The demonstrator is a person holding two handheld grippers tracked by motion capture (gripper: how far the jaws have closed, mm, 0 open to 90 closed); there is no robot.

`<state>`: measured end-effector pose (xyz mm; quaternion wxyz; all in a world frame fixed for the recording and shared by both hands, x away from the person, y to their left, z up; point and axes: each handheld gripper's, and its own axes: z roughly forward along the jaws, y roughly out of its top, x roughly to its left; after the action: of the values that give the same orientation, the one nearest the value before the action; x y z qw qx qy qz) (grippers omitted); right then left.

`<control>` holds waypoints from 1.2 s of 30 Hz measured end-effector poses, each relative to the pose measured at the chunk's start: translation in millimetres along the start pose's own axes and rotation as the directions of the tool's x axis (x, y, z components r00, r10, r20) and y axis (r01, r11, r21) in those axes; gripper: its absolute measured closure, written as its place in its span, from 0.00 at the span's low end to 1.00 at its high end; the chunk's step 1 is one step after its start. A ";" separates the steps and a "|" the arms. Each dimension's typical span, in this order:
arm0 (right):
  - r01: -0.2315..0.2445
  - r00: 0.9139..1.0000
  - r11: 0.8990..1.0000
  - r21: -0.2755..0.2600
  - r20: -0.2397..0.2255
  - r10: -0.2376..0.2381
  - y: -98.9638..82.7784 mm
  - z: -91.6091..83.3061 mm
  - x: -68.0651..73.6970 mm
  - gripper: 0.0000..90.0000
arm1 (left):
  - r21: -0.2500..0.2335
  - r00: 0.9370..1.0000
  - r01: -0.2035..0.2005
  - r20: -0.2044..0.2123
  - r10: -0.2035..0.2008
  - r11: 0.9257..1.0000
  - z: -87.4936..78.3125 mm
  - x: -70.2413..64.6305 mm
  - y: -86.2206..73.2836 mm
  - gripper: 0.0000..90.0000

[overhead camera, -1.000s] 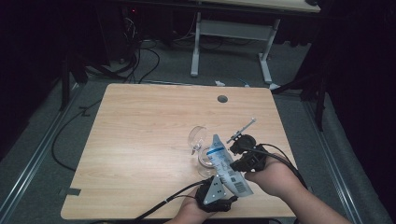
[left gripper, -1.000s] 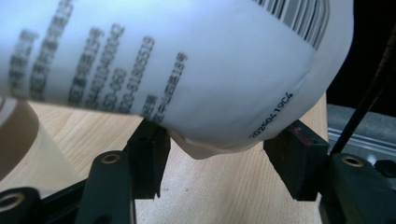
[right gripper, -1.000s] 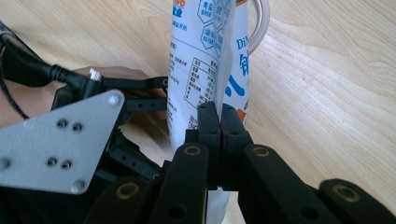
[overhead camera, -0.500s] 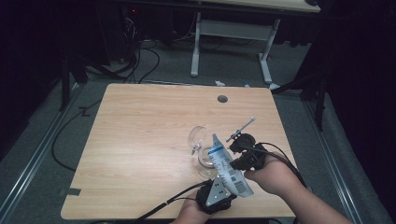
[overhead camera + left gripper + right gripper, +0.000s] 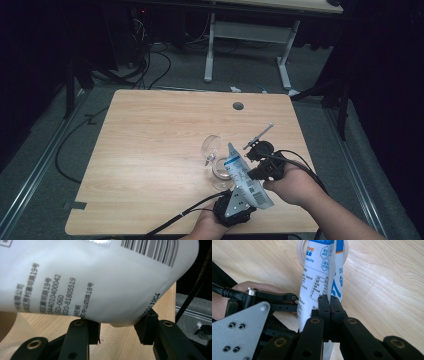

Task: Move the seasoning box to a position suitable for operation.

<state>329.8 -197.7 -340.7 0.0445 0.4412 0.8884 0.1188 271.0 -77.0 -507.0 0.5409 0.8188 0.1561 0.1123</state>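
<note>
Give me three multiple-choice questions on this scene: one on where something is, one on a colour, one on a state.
1. Where is the glass?
A. On the table, beside the pouch
B. On the floor
C. At the table's far left corner

2. What colour is the pouch?
A. Red
B. White with blue print
C. Green

3. How do the right gripper jaws stand?
A. Wide open above the pouch
B. Open around the glass
C. Shut on the pouch

Answers:
1. A: the high view shows the glass right next to the pouch, on the wood.
2. B: the right gripper view shows blue print on white.
3. C: in that view the jaws meet on the pouch's edge.
</note>
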 end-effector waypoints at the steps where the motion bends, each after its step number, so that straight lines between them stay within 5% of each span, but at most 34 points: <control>1: 0.012 1.000 1.000 -0.003 0.000 -0.012 0.3 0.6 -0.6 1.00 | 0.001 1.000 -0.001 0.001 0.001 1.000 0.2 0.1 0.0 0.68; 7: 0.067 0.998 0.998 -0.008 0.007 -0.067 2.1 1.7 1.0 1.00 | -0.002 1.000 0.004 0.000 -0.004 1.000 0.5 1.4 0.8 0.68; 18: 0.023 1.000 1.000 -0.020 -0.017 -0.023 6.5 -0.5 -2.5 1.00 | -0.013 1.000 0.022 0.002 -0.022 1.000 -0.2 4.1 3.5 0.68; 36: 0.078 0.997 0.997 -0.005 0.015 -0.078 12.7 0.0 3.3 1.00 | -0.017 0.999 0.038 0.021 -0.038 0.999 0.4 5.6 6.6 0.68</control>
<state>337.7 -187.7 -337.5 0.0568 0.4068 0.9043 0.1165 277.3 -77.6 -500.9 0.5517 0.8120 0.1652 0.0949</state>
